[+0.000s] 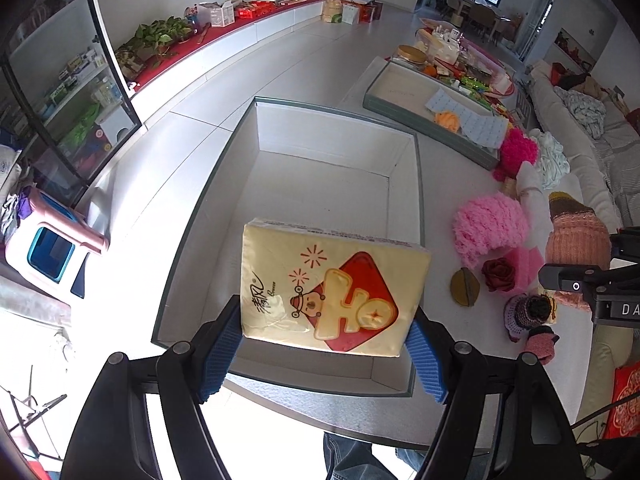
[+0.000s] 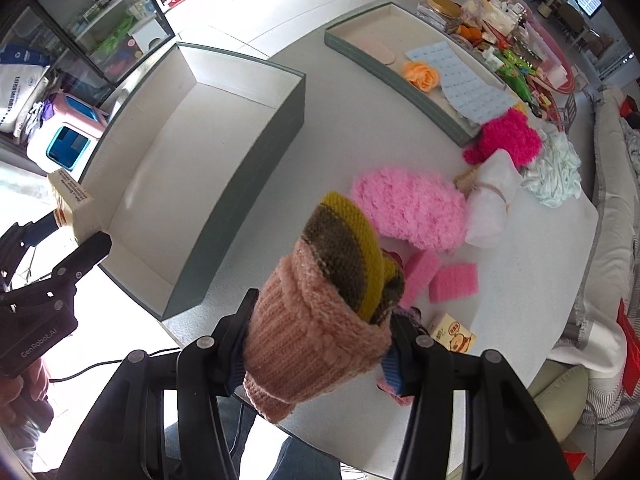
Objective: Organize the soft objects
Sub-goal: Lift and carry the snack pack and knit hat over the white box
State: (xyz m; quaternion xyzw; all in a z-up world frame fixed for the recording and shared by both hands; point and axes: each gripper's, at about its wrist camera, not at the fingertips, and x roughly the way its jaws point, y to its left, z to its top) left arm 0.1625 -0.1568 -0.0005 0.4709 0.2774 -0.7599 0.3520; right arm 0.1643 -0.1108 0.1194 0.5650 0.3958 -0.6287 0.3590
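My left gripper is shut on a yellow tissue pack with a red label, held above the near end of a deep white box with a grey-green rim. Its blue pads press both sides of the pack. My right gripper is shut on a knitted glove, pink with brown and yellow bands, which hides the fingertips. The same box lies to its left, with nothing inside. The left gripper and the pack's edge show at the far left.
On the white table lie a fluffy pink piece, a magenta one, two pink sponges, a white pouch, a small tissue pack, a red rose and a knitted doll. A shallow tray holds an orange flower.
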